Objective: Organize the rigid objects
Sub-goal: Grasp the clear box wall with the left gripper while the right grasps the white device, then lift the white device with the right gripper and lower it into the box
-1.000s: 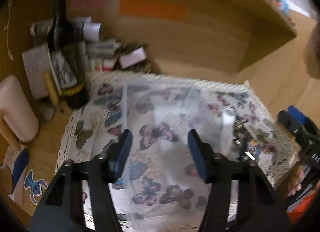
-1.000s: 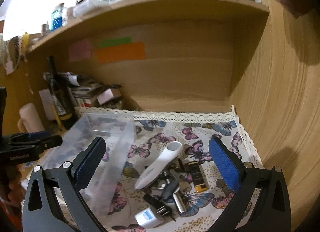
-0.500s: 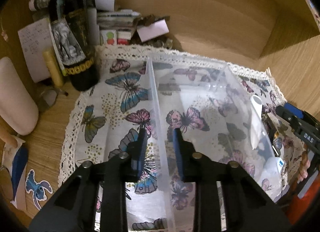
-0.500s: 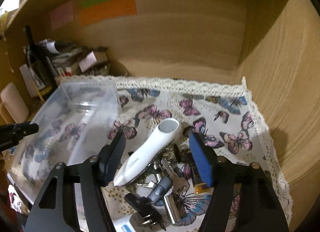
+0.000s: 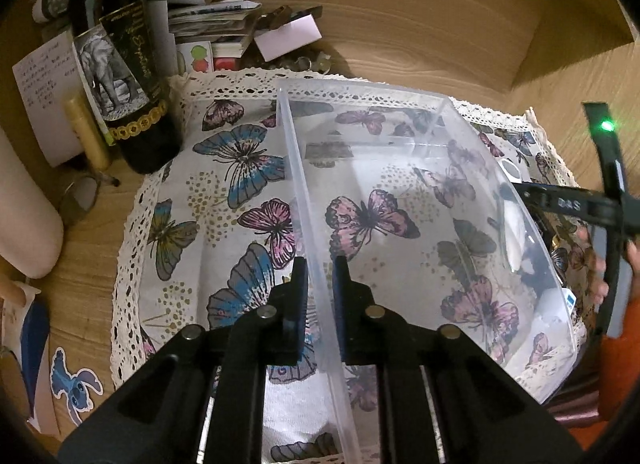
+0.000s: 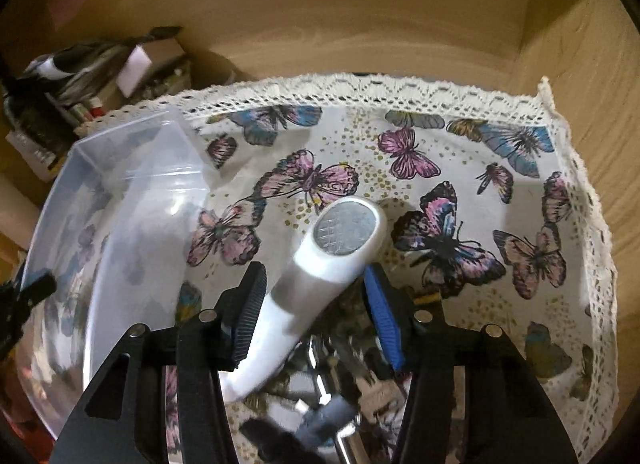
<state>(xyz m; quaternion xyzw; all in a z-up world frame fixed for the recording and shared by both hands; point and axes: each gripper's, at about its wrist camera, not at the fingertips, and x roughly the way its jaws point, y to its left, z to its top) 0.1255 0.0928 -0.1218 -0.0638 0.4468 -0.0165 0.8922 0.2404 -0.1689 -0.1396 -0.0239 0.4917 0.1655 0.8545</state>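
The clear rectangular plastic bin (image 5: 420,223) sits on the butterfly-printed cloth with lace edging (image 5: 224,183), and nothing lies inside it; only the butterflies show through its floor. The left gripper (image 5: 319,284) has its fingers pinched nearly together on the bin's left wall, one inside and one outside. Just right of the bin, the white curved plastic wand with a round silvery head (image 6: 320,264) rests on a blurred heap of small metal and dark items (image 6: 332,392). The right gripper (image 6: 316,312) straddles the wand's neck, its fingers partly apart, the left pad touching or almost touching, the right one clear. A dark wine bottle (image 5: 124,63) stands beside the cloth
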